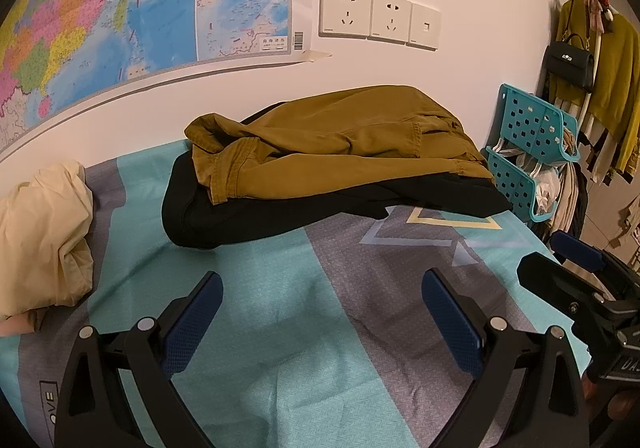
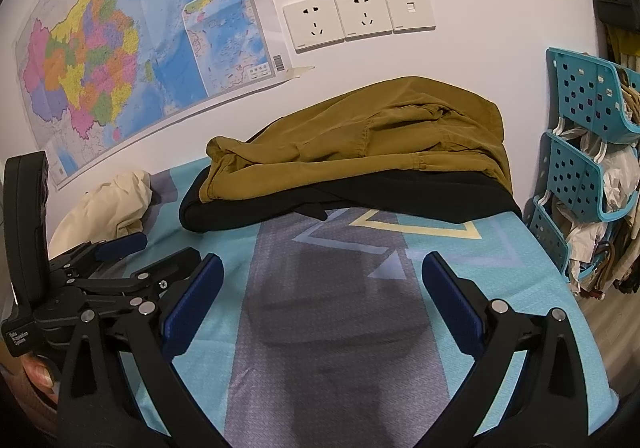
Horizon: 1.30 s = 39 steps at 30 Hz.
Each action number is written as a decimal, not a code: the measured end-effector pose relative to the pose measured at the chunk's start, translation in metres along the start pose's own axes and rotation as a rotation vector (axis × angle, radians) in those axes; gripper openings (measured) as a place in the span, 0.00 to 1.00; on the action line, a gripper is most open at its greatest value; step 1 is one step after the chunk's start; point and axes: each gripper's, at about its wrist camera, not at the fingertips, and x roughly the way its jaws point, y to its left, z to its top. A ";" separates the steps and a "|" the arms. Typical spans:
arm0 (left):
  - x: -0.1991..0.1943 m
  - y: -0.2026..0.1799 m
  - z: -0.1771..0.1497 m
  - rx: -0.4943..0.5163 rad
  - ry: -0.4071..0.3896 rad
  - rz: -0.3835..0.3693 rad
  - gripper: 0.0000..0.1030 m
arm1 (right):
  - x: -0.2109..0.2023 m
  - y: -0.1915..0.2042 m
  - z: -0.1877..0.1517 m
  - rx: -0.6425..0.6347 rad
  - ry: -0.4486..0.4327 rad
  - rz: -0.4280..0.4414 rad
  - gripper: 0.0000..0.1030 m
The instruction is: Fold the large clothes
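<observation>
Blue-padded fingers of the left gripper stand wide apart over the teal and grey patterned sheet of the table, holding nothing. The right gripper hangs beside it, fingers likewise spread and empty. At the table's far edge, against the wall, a crumpled mustard-brown cotton jacket lies on a folded black garment. A rumpled cream cloth sits at the far left edge

Matt cotton jacket — perforated plastic rack.
</observation>
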 end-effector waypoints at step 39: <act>0.010 0.001 -0.003 -0.023 0.023 -0.010 0.93 | 0.003 -0.001 0.007 -0.009 -0.001 0.004 0.95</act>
